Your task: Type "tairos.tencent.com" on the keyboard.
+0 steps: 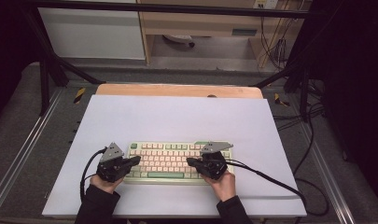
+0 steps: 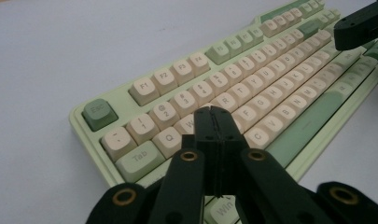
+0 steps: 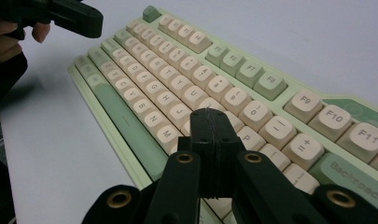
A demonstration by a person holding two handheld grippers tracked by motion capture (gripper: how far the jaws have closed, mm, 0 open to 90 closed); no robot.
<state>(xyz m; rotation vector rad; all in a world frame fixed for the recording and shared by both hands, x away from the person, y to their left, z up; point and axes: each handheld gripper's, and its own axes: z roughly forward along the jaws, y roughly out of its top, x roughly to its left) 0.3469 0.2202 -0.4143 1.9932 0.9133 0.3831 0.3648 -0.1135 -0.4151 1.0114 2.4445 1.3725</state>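
Observation:
A pale green keyboard (image 1: 172, 161) with cream keys lies on the white sheet near the front of the table. My left gripper (image 1: 137, 160) hovers over its left end, jaws pressed together with nothing between them; in the left gripper view the tips (image 2: 218, 114) sit above the W and E keys of the keyboard (image 2: 252, 88). My right gripper (image 1: 190, 162) is over the right half, also shut and empty; its tips (image 3: 212, 114) hang above the K and L area of the keyboard (image 3: 186, 84). The two gripper tips point toward each other.
The white sheet (image 1: 177, 116) covers most of a wooden table (image 1: 177, 90). Black cables (image 1: 270, 179) trail from the right gripper across the sheet and off its right edge. Metal frame rails (image 1: 18, 154) flank the table.

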